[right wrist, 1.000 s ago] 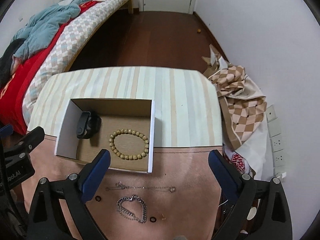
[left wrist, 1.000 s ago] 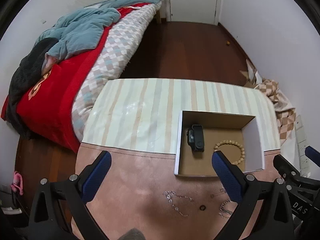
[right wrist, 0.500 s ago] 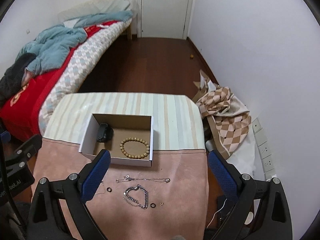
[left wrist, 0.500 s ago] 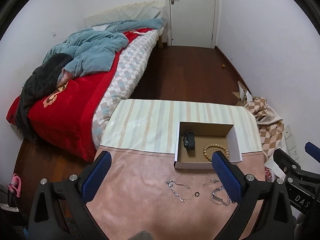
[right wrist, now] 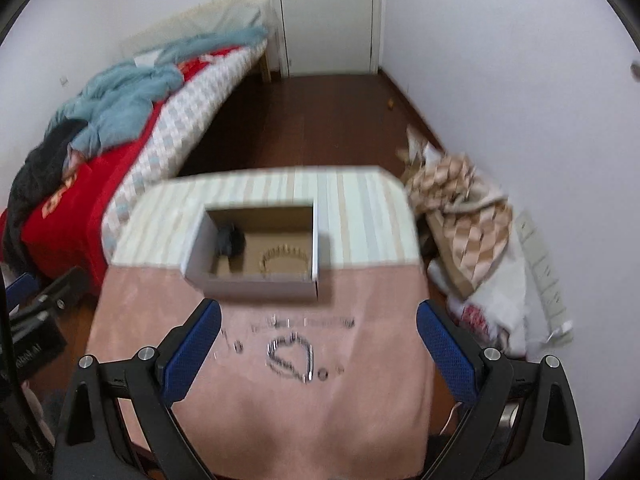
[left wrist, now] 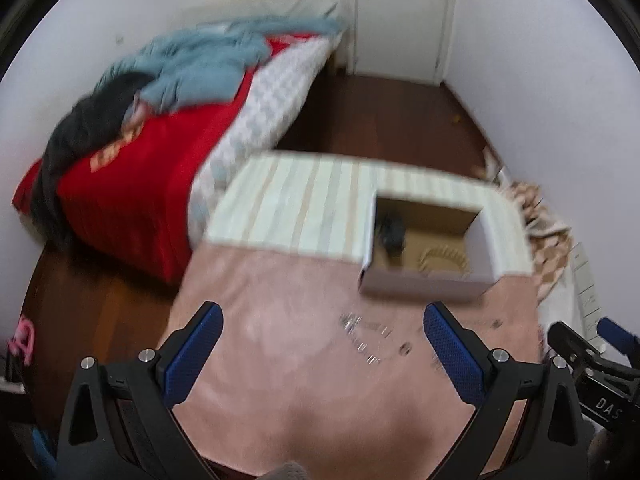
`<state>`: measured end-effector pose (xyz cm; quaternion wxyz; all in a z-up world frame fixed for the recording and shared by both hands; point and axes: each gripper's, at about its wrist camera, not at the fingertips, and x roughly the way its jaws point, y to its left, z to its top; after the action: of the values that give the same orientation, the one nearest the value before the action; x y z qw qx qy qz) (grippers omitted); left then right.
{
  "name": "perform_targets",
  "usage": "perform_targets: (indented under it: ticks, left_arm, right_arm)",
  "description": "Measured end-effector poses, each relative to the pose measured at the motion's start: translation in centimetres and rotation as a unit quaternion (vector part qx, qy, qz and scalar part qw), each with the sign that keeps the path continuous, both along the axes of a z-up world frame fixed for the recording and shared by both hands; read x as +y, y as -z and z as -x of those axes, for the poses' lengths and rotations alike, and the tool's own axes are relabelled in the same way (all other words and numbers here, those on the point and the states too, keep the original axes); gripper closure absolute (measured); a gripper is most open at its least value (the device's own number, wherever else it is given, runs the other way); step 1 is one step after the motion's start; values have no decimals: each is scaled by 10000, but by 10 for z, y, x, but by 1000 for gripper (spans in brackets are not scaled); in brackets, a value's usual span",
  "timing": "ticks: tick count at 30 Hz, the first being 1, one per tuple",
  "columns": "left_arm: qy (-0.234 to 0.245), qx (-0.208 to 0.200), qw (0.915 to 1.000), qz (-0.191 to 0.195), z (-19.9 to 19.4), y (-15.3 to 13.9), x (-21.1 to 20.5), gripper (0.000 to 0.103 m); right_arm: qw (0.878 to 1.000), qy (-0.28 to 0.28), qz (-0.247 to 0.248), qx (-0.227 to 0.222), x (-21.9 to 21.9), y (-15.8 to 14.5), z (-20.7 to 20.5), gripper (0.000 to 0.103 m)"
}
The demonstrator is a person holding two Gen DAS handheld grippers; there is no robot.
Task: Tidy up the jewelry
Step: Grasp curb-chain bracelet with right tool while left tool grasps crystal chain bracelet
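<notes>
Risk of snagging or scattering thin chain bracelet (right wrist: 291, 356) and rings lying loose on pink surface (right wrist: 260, 412) short of box (right wrist: 256, 252), both tools (left wrist: 322, 350) (right wrist: 318, 344) wide open, empty.

The box (right wrist: 256, 284) looks like cardboard, white and matt outside, raw brown inside. The bracelet (right wrist: 291, 358) and the chain (right wrist: 304, 323) glint like metal. The beads (right wrist: 285, 257) look like pale wood. The near cloth (right wrist: 280, 412) is matt pink, suede-like; the striped cover (right wrist: 360, 220) has a faint plastic sheen. Finger pads (right wrist: 192, 354) are textured blue rubber on black plastic. The floor (right wrist: 320, 120) is dark polished wood.
</notes>
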<state>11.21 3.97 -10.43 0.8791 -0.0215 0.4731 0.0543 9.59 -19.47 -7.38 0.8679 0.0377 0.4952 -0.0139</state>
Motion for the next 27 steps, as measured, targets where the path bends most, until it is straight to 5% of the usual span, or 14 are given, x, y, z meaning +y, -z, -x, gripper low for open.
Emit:
perform_targets:
  ticks: [2,6,12,17,20,22,27]
  left_arm:
    - [-87,281,9995,-100,0,27,4,0]
    - [-328,817,9959,-210,0,75,15,0]
    - [-480,1141,9918,-329,-4,107,21,0]
    - [-457,1260,9906,-257,-14,118,20,0]
    - [-452,1334,9900,-78,-25,122,21,1]
    - [-441,1470,9880,148,-34,129,20,1]
    - [-361,1695,9838,468,-59,144,15,4]
  right_arm:
    - [9995,-31,-142,291,-3,30,-2,4]
    - [9969,-69,-142,776,-5,89,-9,32]
    - [9927,-164,-200,1179,-1,150,-22,37]
    - [9896,-280,38,1413,8,174,-31,47]
    - [9893,-324,148,1413,12,180,-32,71]
    - [9900,-317,190,1361,12,180,-32,95]
    - [9908,-210,40,1338,4,179,-37,95]
